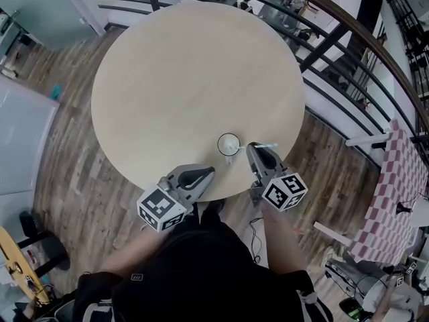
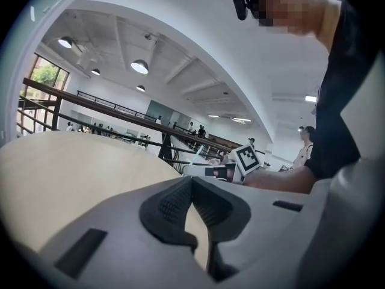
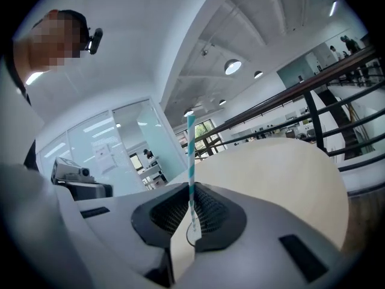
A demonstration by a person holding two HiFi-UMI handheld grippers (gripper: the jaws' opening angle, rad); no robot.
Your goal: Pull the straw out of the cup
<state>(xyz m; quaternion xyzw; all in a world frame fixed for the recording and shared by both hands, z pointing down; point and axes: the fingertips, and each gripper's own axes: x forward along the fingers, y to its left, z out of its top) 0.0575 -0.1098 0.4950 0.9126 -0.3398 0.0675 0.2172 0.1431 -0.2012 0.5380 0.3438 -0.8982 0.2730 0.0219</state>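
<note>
Straw (image 3: 190,152) in closed right gripper (image 3: 190,192)

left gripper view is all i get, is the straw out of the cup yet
Observer: Yes. The right claw is shut on the striped straw, which stands upright between its pads.
Operator: so where's the cup
Observer: In the head view the white cup sits upright on the round table, near the edge closest to the person and just left of the right claw's tip. I see no straw in it.
Operator: and my own claw, how close to it
Observer: The left claw is at the table's near edge, to the left of the cup and nearer the person, not touching it.
</note>
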